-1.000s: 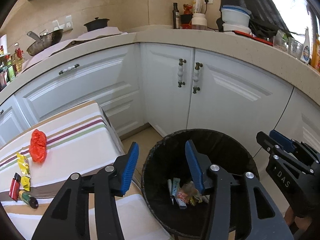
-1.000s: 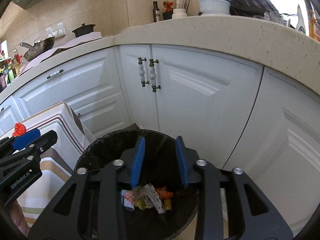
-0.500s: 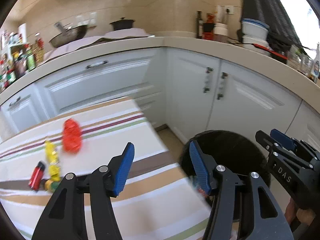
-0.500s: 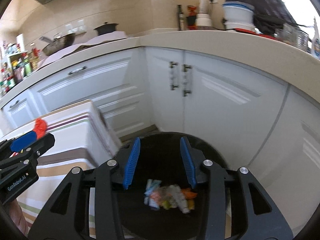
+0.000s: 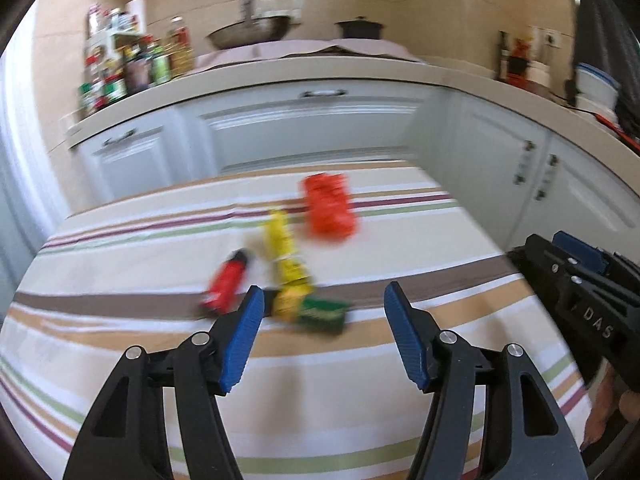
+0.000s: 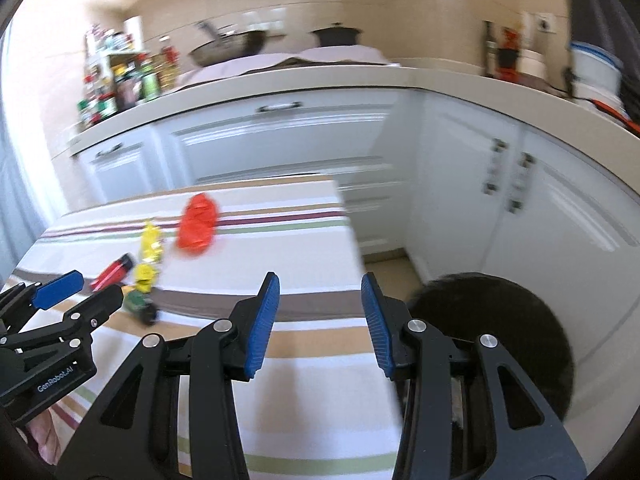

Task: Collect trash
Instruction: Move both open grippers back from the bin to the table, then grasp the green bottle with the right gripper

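- Nearest to us, the left gripper [image 5: 322, 344] hangs over the table [image 5: 360, 400]; its black arms end in ribbed blue pads, its jaws are opening, and nothing lies between them.
- The right gripper [image 6: 320, 320] has the same black frame and ribbed blue pads; it stands parted at a moderate gap and empty, above the table's right part.
- We see the table dressed in a smooth white cloth crossed by brown, tan, green and maroon stripes.
- Just past the left gripper's tips lies the trash: a flat green packet [image 5: 320, 314], touching a crinkled yellow wrapper [image 5: 294, 280].
- To the left of these, close by, lies a small red oblong wrapper with a dark tip [image 5: 228, 284].
- A second yellow wrapper [image 5: 276, 236], long and twisted, lies just beyond the first.
- Farther and to the right sits a crumpled orange-red plastic bag [image 5: 330, 210], the largest piece, glossy and wrinkled; motion blur hides finer detail.
- On the floor to the right of the table, in the right wrist view, stands a round bin with a black liner [image 6: 500, 328], partly hidden behind the gripper.
- Beyond are white panelled cabinets [image 5: 312, 132] under a pale speckled worktop [image 5: 320, 70], with a metal wok [image 5: 250, 32] and a dark lidded pot [image 5: 360, 28] at the far wall, bottles at far left.
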Demonstrator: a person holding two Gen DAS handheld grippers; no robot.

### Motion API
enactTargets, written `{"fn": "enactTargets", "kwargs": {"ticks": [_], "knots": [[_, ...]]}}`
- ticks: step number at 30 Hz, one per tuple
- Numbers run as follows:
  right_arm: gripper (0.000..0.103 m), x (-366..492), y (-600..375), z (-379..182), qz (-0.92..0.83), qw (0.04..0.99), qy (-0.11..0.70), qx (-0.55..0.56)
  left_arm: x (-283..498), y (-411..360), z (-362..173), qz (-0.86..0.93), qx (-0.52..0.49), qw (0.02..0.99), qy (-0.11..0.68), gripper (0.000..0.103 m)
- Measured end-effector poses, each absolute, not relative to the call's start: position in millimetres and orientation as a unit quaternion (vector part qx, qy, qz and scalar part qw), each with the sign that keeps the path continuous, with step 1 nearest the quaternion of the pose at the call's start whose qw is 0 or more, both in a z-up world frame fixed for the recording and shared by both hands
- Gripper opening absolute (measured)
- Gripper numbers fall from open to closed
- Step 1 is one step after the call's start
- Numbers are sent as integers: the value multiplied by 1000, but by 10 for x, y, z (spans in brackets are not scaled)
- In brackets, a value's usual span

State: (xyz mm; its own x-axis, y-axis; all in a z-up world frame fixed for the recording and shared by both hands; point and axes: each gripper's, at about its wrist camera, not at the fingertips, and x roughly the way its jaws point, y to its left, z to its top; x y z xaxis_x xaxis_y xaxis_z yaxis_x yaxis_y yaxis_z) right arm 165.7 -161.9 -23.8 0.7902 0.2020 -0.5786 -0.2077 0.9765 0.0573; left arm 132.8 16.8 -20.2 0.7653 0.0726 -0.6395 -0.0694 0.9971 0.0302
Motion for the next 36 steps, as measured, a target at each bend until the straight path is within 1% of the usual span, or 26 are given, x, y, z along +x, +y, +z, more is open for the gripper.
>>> {"fn": "enactTargets", "kwargs": {"ticks": [11, 19, 20, 22, 33, 34, 35, 36], "knots": [[42, 1654, -751, -347, 190, 923, 331, -48, 1116, 1046, -376, 128, -28, 923, 361, 62], [43, 1700, -305, -450, 228, 905, 352, -75, 1040, 1501, -422, 167, -52, 914, 366, 62], [45, 1707, -237, -464, 234, 902, 355, -80, 1039, 1547, -419, 170, -54, 913, 366, 62], [53, 1727, -169, -480, 239, 898, 358, -87, 1033, 1634, -418, 176, -59, 913, 364, 62], [53, 1904, 94, -607, 262, 870, 402, -117, 1005, 1878, -450, 186, -90, 907, 368, 64], [51, 1909, 97, -617, 262, 868, 405, -118, 1010, 1884, -454, 185, -91, 906, 369, 64], [43, 1918, 101, -627, 261, 867, 408, -119, 1009, 1882, -455, 184, -91, 906, 370, 64], [39, 1916, 102, -640, 261, 865, 411, -122, 1011, 1877, -457, 182, -91, 906, 370, 64]]}}
